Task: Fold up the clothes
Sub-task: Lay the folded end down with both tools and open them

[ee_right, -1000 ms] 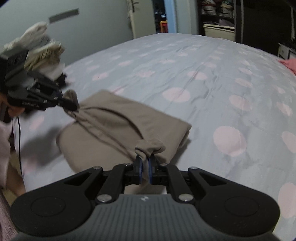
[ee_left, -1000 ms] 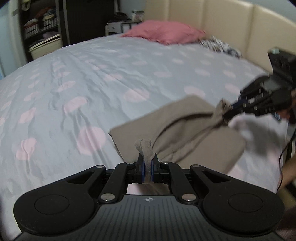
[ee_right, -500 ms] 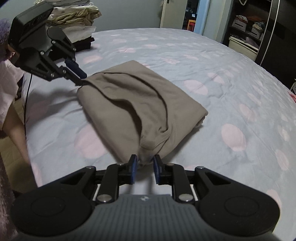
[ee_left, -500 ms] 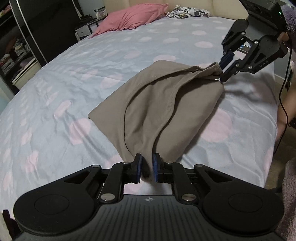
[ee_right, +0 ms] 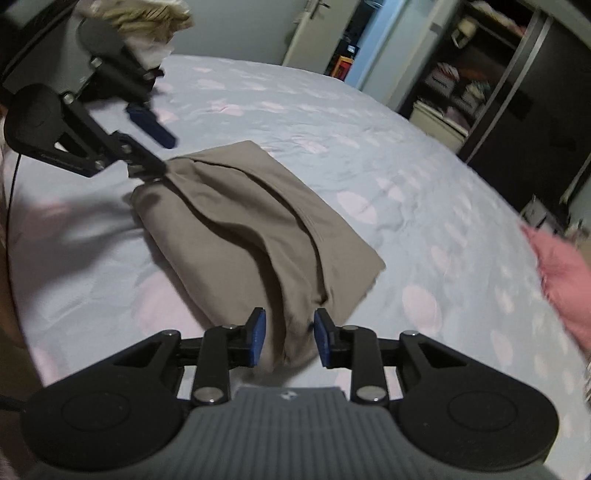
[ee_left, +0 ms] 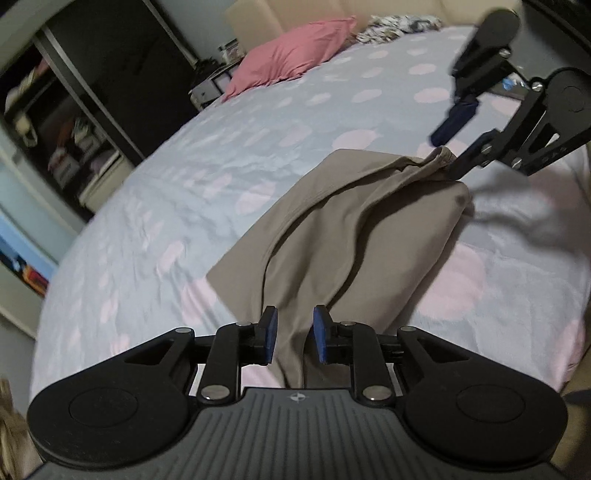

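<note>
2 claws gaping, left claw (ee_left: 294,334), right claw (ee_right: 286,338), taupe garment (ee_left: 354,236) on pink-dotted bedsheet (ee_left: 184,192), dark wardrobe (ee_right: 535,92)

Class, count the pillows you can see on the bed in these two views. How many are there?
1: the pink pillow lies at the head of the bed, by the headboard. Others may be out of frame.

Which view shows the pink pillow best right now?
The left wrist view: the whole pink pillow lies at the headboard, blurred by motion. The right wrist view catches only a blurred part of it at the right edge.
</note>
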A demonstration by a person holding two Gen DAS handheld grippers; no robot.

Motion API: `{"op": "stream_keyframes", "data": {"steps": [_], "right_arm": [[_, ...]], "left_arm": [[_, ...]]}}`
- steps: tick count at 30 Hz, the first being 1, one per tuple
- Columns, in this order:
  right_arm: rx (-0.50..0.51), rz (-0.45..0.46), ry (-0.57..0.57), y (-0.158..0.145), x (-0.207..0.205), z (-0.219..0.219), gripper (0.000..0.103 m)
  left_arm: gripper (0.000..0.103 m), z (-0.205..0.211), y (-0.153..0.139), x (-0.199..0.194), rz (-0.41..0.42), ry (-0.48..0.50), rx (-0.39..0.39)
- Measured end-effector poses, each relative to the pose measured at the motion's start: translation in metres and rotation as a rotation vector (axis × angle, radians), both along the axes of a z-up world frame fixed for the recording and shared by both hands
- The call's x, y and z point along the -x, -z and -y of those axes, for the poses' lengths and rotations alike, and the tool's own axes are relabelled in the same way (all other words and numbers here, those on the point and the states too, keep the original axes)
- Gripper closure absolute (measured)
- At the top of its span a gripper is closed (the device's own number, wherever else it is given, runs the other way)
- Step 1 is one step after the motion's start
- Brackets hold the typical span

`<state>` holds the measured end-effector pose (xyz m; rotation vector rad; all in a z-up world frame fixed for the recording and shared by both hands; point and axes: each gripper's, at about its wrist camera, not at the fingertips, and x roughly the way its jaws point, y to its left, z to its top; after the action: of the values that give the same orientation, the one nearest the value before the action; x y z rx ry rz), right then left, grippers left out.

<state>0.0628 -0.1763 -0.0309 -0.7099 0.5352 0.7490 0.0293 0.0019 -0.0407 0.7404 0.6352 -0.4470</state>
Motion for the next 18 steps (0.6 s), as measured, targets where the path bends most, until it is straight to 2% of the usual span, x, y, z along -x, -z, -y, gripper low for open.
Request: {"op": "stream_keyframes", "data": {"steps": [3, 8, 9, 10, 12, 15, 18], "right_arm": [[0.027, 0.024, -0.016, 0.010, -0.006, -0.014, 0.061], [0.055, 0.018, -0.014, 0.027, -0.020, -0.025, 0.064], [0.050, 0.015, -0.009, 0.029, -0.022, -0.025, 0.066], [0.040, 0.013, -0.001, 0.029, -0.025, -0.024, 0.082], [0.014, 0.003, 0.017, 0.026, -0.029, -0.020, 0.098], [-0.021, -0.005, 0.017, 0.018, -0.029, -0.015, 0.099], [0.002, 0.012, -0.024, 0.014, -0.019, -0.012, 0.099]], "left_arm": [[0.084, 0.009, 0.010, -0.011, -0.025, 0.000, -0.001], [0.084, 0.014, 0.030, -0.025, -0.056, -0.004, -0.003], [0.084, 0.014, 0.034, -0.026, -0.060, -0.005, -0.003], [0.084, 0.014, 0.034, -0.027, -0.060, -0.006, 0.005], [0.096, 0.012, 0.031, -0.026, -0.060, -0.006, 0.043], [0.103, 0.011, 0.021, -0.020, -0.050, 0.011, 0.080], [0.103, 0.014, 0.013, -0.011, -0.055, 0.058, 0.079]]}}
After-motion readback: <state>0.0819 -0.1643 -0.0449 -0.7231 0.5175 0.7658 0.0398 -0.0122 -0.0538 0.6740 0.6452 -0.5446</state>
